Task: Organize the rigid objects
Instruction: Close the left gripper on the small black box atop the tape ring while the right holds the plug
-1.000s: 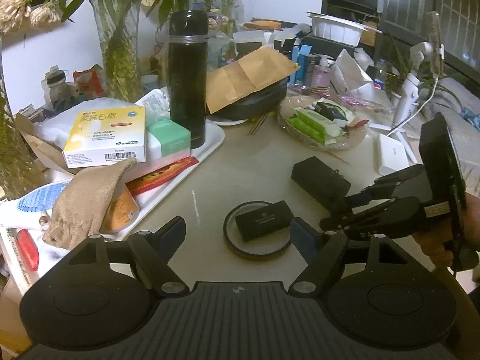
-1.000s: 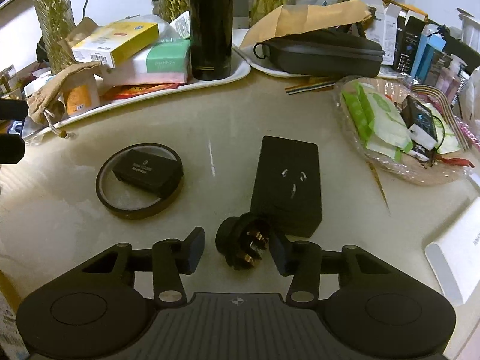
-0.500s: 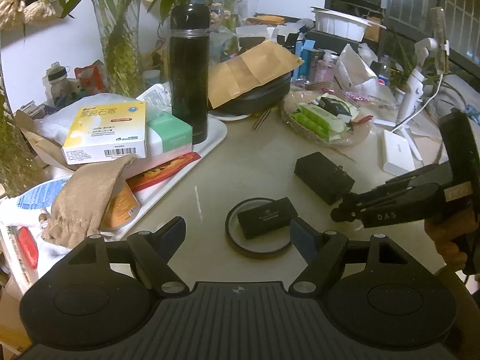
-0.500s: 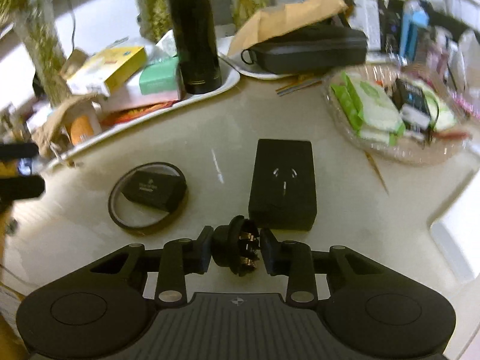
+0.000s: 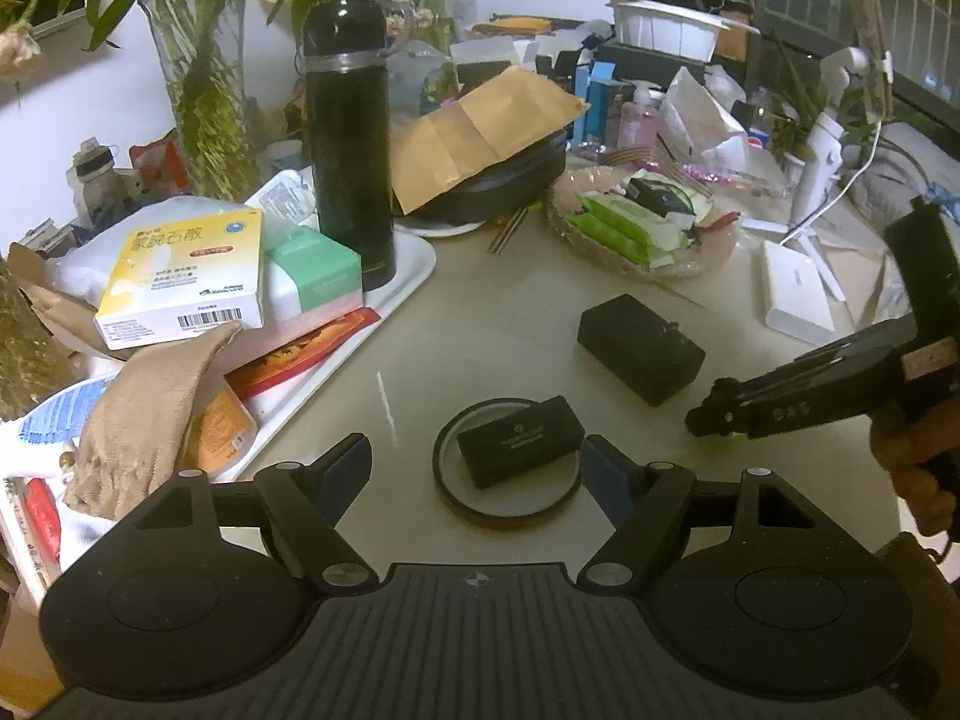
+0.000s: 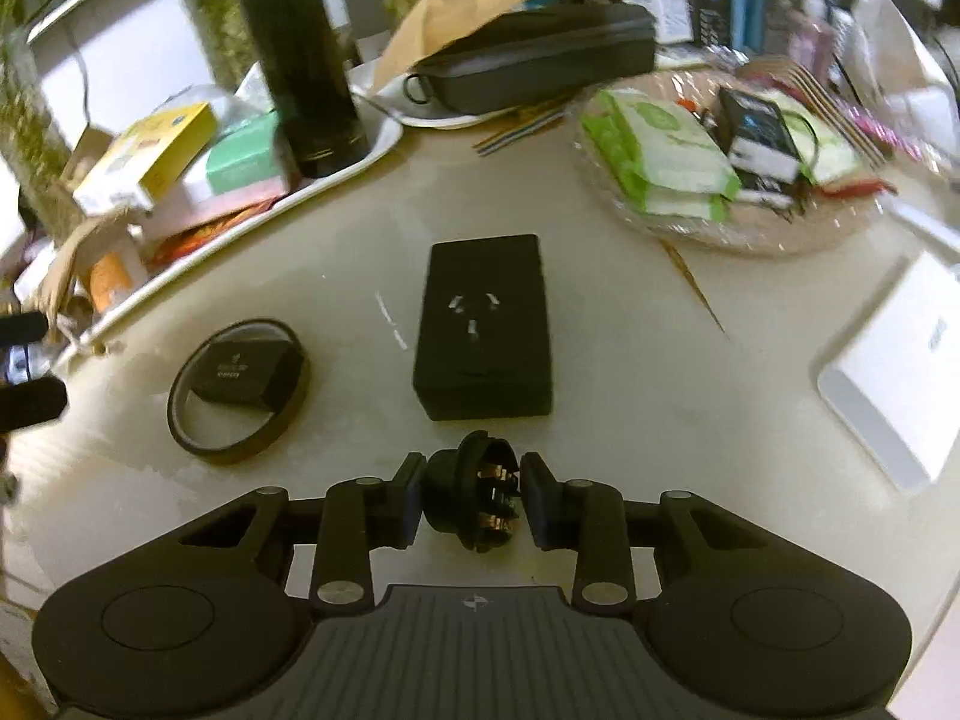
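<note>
My right gripper point(image 6: 471, 501) is shut on a small round black plug adapter point(image 6: 471, 498) with brass pins, held above the table. Ahead of it lies a black rectangular power adapter point(image 6: 485, 327), also in the left wrist view point(image 5: 639, 348). A small black box point(image 5: 519, 440) sits inside a dark tape ring point(image 5: 507, 507), seen in the right wrist view too point(image 6: 240, 390). My left gripper point(image 5: 477, 468) is open and empty, just short of the ring. The right gripper shows at the right of the left wrist view point(image 5: 708, 420).
A white tray point(image 5: 414, 276) at the left holds a black thermos point(image 5: 348, 138), boxes and a beige cloth point(image 5: 144, 414). A clear dish of packets point(image 5: 645, 222), a black zip case under a brown envelope point(image 5: 480, 132) and a white power bank point(image 5: 798, 294) stand behind and right.
My right gripper closed on the round plug adapter and lifted it off the table, drawing back. My left gripper stayed open and rose slightly.
</note>
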